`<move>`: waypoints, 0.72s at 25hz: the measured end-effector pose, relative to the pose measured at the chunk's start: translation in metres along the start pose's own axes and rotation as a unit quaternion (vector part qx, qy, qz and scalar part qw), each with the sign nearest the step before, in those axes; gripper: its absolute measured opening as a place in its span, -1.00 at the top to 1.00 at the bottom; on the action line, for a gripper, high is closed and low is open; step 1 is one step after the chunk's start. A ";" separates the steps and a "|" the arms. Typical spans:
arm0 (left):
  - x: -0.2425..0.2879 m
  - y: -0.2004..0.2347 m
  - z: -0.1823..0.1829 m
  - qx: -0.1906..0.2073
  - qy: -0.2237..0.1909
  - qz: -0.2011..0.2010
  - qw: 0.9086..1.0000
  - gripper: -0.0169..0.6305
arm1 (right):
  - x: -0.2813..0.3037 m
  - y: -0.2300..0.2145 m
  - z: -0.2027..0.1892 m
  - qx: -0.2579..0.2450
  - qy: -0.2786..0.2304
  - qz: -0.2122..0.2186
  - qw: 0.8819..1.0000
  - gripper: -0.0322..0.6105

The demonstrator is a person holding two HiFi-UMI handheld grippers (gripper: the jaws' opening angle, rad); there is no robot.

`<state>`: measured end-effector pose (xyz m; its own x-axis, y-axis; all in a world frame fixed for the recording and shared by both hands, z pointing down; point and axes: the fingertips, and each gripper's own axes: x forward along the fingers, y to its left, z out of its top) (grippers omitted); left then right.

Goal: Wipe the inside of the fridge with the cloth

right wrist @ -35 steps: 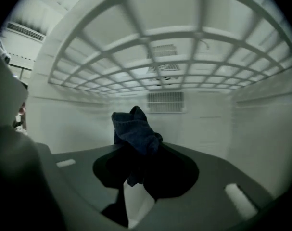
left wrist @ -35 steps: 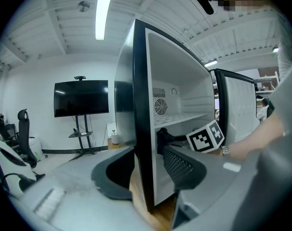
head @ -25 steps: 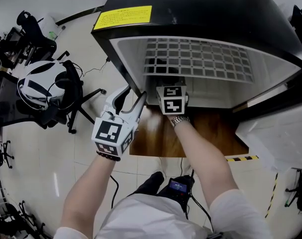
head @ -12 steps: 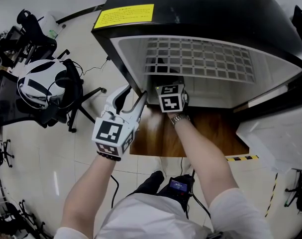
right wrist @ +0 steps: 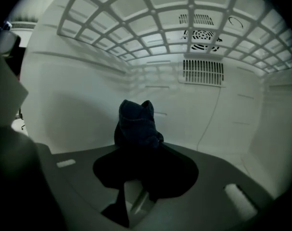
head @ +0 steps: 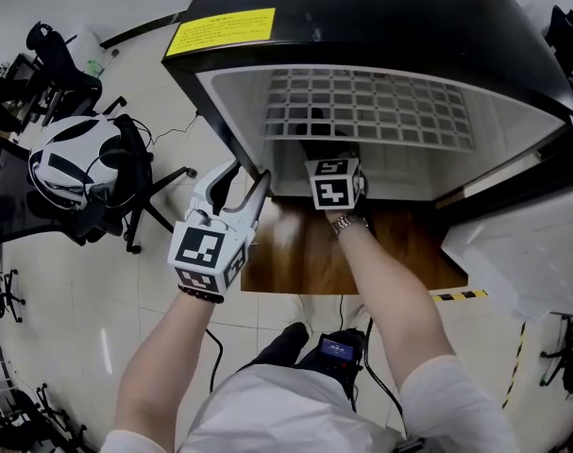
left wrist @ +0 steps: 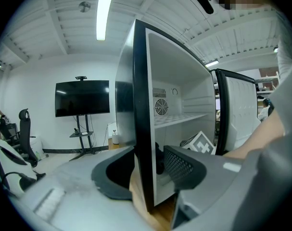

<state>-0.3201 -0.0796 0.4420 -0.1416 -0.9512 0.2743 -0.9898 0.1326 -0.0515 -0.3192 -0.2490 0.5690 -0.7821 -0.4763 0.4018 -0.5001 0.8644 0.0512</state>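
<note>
One fridge [head: 390,17], one cloth [right wrist: 136,121], two tongs [left wrist: 146,171] [right wrist: 138,148]

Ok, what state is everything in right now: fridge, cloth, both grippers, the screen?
Fridge door: open.
Cloth: bunched, clamped in the right gripper's jaws, inside the fridge.
Left gripper: jaws astride the fridge's side wall; grip unclear.
Wire shelf: in place.
TV screen: off.

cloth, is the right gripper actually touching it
Touching: the right gripper view shows the right gripper clamped on the dark cloth, bunched between its jaws.
</note>
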 end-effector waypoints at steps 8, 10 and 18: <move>0.000 0.000 0.000 -0.002 0.002 0.005 1.000 0.37 | -0.014 -0.041 -0.009 0.001 0.011 -0.033 0.999 0.52; 0.000 0.000 0.000 -0.002 0.002 0.006 1.000 0.37 | -0.018 -0.053 -0.011 0.001 0.014 -0.042 0.999 0.52; 0.001 0.000 0.000 -0.003 0.003 0.009 1.000 0.37 | -0.035 -0.104 -0.022 0.002 0.023 -0.083 0.996 0.52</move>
<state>-0.3203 -0.0802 0.4426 -0.1602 -0.9468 0.2790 -0.9871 0.1519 -0.0513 -0.2320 -0.3189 0.5697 -0.6702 -0.6048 0.4302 -0.6232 0.7734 0.1165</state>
